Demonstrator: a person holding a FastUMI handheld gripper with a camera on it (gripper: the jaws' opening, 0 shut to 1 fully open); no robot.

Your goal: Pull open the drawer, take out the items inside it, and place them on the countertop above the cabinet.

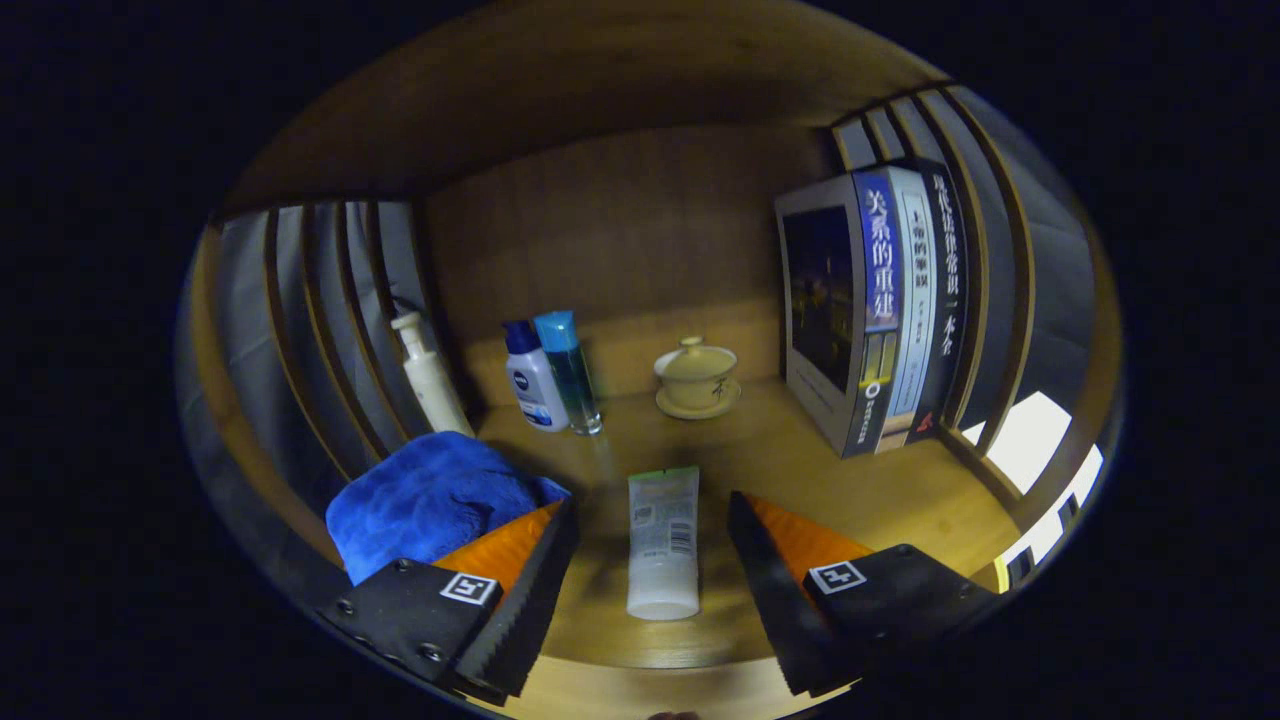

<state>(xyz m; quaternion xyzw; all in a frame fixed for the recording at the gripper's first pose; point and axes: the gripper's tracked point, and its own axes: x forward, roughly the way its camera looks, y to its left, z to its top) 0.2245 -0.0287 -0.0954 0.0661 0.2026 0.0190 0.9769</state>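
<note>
The gripper hangs over the counter with its fingers spread wide, holding nothing. Between them, touching neither, a tube lies flat with its cap end towards the camera. It looks like an item taken from the drawer and already set down on the counter; I cannot see the drawer from here.

The risk, as I judge it, is in pulling away. If the gripper swings sideways as it backs off, a finger could catch the tube and roll or push it towards the front edge, which is close behind its cap. A blue towel lies bunched just beside the left finger, and a careless sweep could drag it along. The things at the back stand well beyond the fingers and seem safe.

Counting: one tube, one towel, three bottles at the back left, namely a pump bottle, a short white bottle with a blue cap and a tall clear blue bottle. One lidded cup on a saucer, and what looks like three books standing upright together on the right.
</note>
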